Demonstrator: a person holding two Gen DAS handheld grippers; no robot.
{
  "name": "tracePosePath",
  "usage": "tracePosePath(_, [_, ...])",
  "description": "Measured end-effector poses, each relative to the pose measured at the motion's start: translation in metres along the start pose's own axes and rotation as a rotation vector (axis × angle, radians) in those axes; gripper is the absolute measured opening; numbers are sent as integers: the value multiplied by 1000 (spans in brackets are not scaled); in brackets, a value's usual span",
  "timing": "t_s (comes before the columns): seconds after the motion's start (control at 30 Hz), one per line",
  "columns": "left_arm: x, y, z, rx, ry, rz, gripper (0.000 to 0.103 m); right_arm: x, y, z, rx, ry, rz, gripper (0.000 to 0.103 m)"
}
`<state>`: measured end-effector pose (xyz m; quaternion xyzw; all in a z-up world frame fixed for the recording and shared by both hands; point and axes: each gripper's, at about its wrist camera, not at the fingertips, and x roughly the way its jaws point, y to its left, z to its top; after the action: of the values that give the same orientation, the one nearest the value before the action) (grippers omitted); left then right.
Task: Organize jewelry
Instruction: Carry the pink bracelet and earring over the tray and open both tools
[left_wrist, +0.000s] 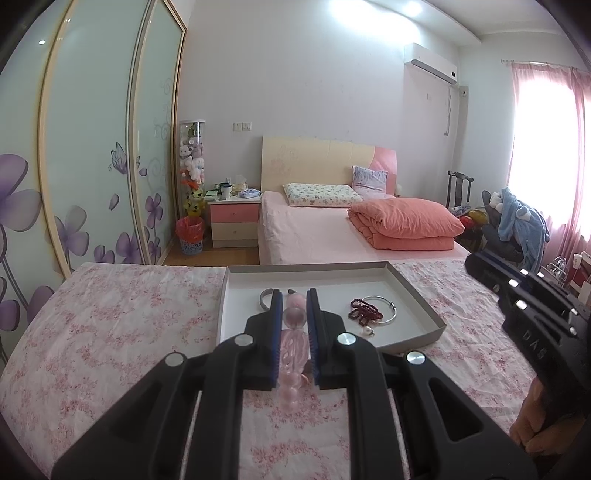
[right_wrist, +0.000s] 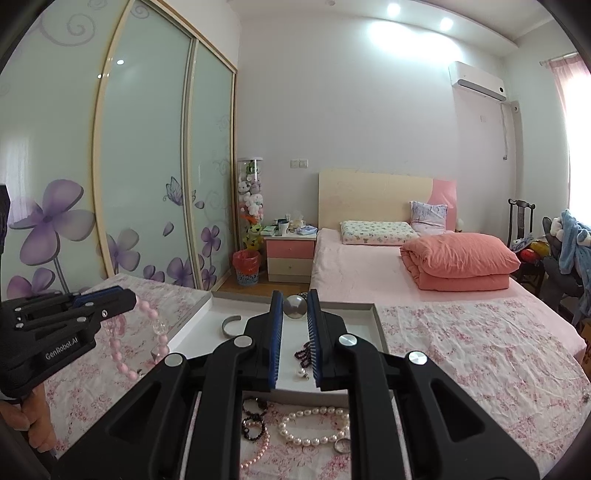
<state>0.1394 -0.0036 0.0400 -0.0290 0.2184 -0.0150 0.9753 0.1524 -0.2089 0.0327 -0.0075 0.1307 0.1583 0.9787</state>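
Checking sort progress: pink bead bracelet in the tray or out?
Out. The pink bead bracelet hangs from the shut left gripper over the floral cloth, beside the tray, not inside it.

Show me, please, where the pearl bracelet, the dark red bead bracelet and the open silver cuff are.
pearl bracelet (right_wrist: 314, 428): right wrist view, on its pearls at the near side.
dark red bead bracelet (left_wrist: 364, 314): left wrist view, on the bead cluster.
open silver cuff (right_wrist: 229, 325): right wrist view, on the band.

White-walled bedroom: pink bed (left_wrist: 314, 229), flowered sliding wardrobe (left_wrist: 92, 147), nightstand (left_wrist: 233, 221), bright curtained window (left_wrist: 546, 147).
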Motion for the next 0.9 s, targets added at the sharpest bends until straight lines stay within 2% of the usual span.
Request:
tracePosePath(0.23, [39,8,17,-10,22,13,14,39,-15,13,69,31,8,14])
tracePosePath(0.4, [74,12,25,-17,49,6,14,90,-21,8,117,145,37,14])
tracePosePath(0.6, [123,17,25,-37,127,-28,14,140,-28,-5,193,278,63,14])
tracePosePath(0.83, [157,17,22,-36,160,-16,14,173,-35,-12,214,345,43,15])
tracePosePath(0.87, [160,17,22,-37,163,-14,14,173,-35,-12,217,346,43,16])
tracePosePath(0.9, [163,19,22,-43,165,-13,14,172,-37,-13,222,347,49,22])
